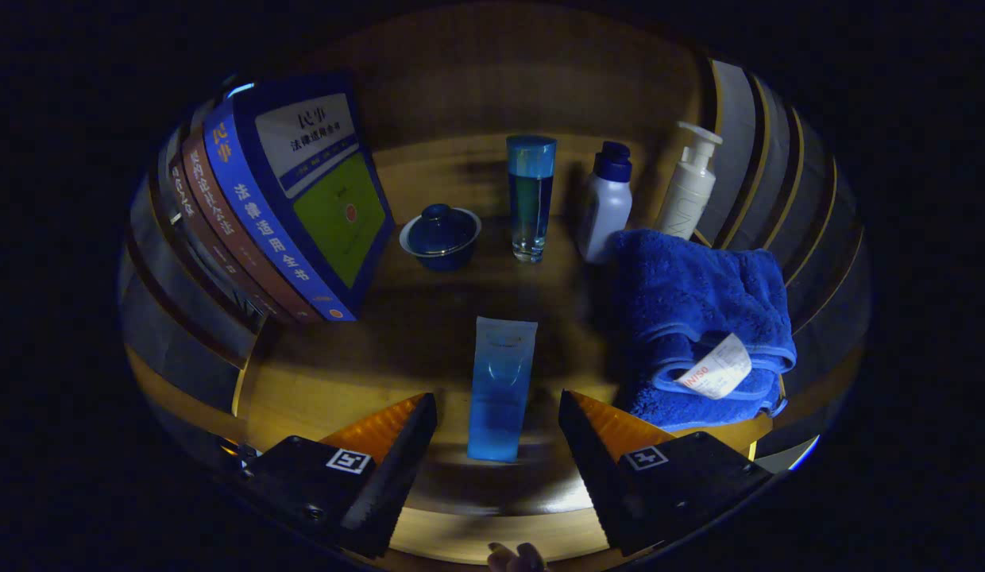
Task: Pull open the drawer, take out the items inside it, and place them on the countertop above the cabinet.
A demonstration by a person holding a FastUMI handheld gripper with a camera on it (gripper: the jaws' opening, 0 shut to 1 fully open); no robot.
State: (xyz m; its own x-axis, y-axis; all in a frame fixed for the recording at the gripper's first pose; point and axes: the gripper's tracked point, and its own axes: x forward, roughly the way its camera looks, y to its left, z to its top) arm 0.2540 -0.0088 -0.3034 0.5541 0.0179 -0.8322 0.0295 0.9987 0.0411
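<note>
- Gripper view is looking down onto a dim wooden countertop (334, 373), with the gripper (497, 429) spreading its fingers wide and gripping nothing.
- One blue tube (499, 389) is lying flat on the wood between the two fingers, touching neither; its near end is reaching about level with the fingertips, and its far end is pointing away from them.
- Beyond the tube, three bottles are standing upright in a row: one tall clear bottle (531, 199) holding blue liquid, one white bottle with a dark cap (606, 202), and one white pump bottle (689, 187), whose base is hiding behind the towel.
- One dark lidded bowl (441, 235) is sitting just left of the clear bottle.
- One folded blue towel (695, 318) with a paper tag (719, 369) is lying right of the tube, covering the foot of the pump bottle.
- Books (290, 206) are leaning at the left; three spines are showing clearly, and any further ones are fading into shadow and cannot be counted.
- Fingertips of a person's hand (516, 558) are peeking in below the gripper, mostly cut off.
</note>
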